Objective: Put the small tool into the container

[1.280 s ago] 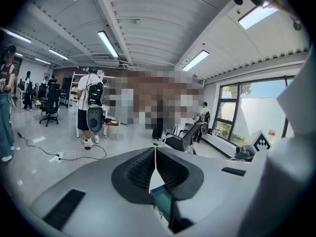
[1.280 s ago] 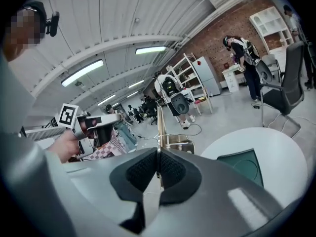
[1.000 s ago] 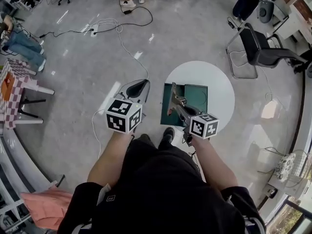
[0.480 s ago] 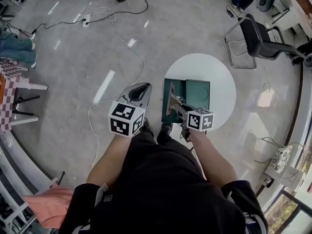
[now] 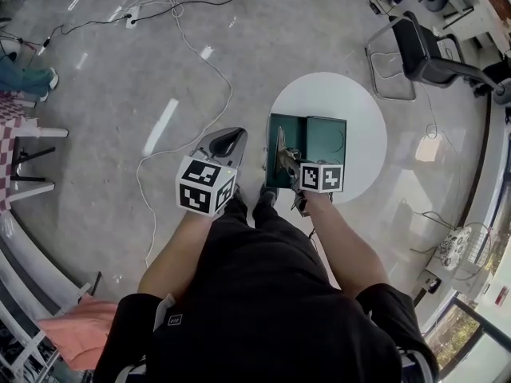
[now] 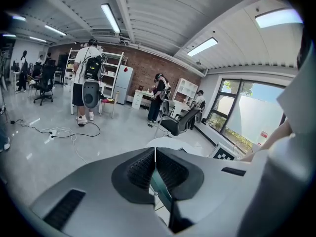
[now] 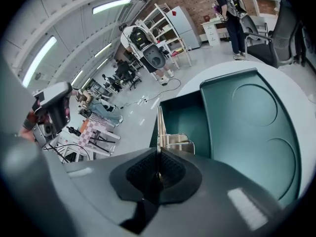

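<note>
My right gripper (image 5: 284, 160) is shut on a thin metal tool (image 5: 279, 144), a flat blade with a small bent metal part. It holds the tool over the left half of an open dark-green container (image 5: 294, 136), which lies on a round white table (image 5: 363, 110). In the right gripper view the tool (image 7: 160, 127) sticks out from the shut gripper (image 7: 158, 163) above the container's tray (image 7: 190, 115), with the lid (image 7: 252, 127) lying flat beside it. My left gripper (image 5: 226, 140) hangs over the floor, left of the table. It (image 6: 155, 163) is shut and empty.
A black office chair (image 5: 431, 50) stands behind the table. White cables (image 5: 215, 78) run across the grey floor. A checkered table (image 5: 9, 138) is at far left, a floor fan (image 5: 453, 247) at right. A person with a backpack (image 6: 85, 80) stands farther off.
The person has stepped closer to the round table. The right gripper keeps the tool over the container's left half. The left gripper stays shut beside it.
</note>
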Tool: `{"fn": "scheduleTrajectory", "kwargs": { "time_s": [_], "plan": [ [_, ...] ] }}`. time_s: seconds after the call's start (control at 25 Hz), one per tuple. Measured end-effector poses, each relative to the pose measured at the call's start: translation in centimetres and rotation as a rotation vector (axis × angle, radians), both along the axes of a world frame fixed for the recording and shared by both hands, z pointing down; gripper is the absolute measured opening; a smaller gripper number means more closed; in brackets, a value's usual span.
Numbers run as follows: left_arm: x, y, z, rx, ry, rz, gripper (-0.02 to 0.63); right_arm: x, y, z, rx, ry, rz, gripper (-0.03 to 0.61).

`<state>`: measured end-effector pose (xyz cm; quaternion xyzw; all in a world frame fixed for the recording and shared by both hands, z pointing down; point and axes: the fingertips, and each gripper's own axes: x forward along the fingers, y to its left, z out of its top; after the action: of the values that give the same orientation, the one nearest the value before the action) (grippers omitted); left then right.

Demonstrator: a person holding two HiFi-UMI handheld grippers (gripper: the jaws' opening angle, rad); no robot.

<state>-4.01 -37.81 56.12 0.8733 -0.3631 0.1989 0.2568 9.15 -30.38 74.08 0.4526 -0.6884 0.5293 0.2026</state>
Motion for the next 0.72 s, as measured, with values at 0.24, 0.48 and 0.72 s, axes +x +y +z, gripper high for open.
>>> {"fn": "scheduleTrajectory", "kwargs": {
  "time_s": [0.24,0.48,0.72],
  "plan": [
    [-0.7,0.2,0.4,-0.011,0.0,-0.013,0.014,0.1,-0.6,1.7,-0.053,0.029,-0.002,0.012],
    [-1.1,0.4,0.7,-0.019,0.0,-0.022,0.014,-0.6,-1.2,3.1,-0.083,0.081,-0.047,0.025],
    [-1.2,0.4,0.8,-0.026,0.008,-0.027,0.014,-0.2,-1.2,2.8,-0.063,0.198,-0.129,0.132]
  ]
}}
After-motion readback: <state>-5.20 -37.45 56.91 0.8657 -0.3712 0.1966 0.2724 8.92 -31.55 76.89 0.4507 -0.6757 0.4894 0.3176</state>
